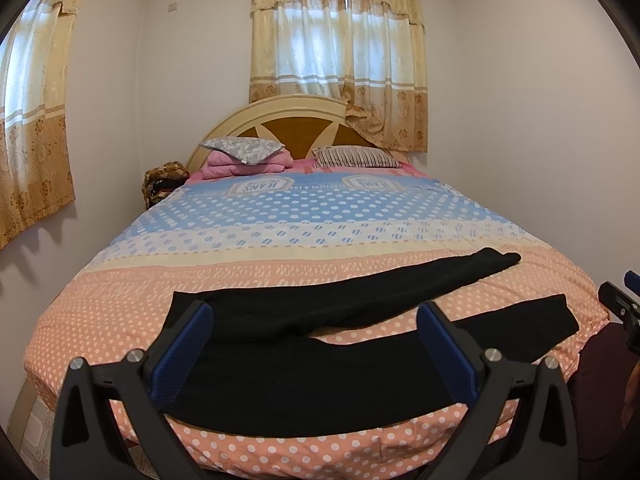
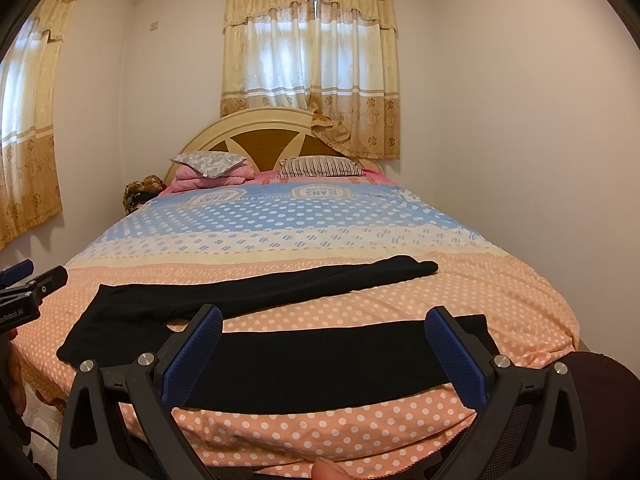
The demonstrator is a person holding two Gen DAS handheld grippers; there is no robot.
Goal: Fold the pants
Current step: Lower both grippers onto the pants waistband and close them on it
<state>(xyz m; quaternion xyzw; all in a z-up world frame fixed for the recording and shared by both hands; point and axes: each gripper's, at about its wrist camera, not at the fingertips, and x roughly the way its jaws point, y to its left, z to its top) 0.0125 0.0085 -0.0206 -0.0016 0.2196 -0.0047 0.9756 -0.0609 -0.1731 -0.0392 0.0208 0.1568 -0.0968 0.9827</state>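
black pants (image 1: pixel 320 364) spread flat across foot of polka-dot bed (image 1: pixel 280 232), legs apart, unfolded. left gripper (image 1: pixel 316 332) and right gripper (image 2: pixel 324 336) both above them, jaws wide open, empty.

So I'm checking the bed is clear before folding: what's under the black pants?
Under the black pants lies only the polka-dot bedspread, whose peach dotted band shows between the two spread legs. Whatever sits directly beneath the fabric is covered.

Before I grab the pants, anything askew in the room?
Yes: the window curtain's lower left corner is snagged on the headboard instead of hanging straight. The pants lie flat, legs splayed apart.
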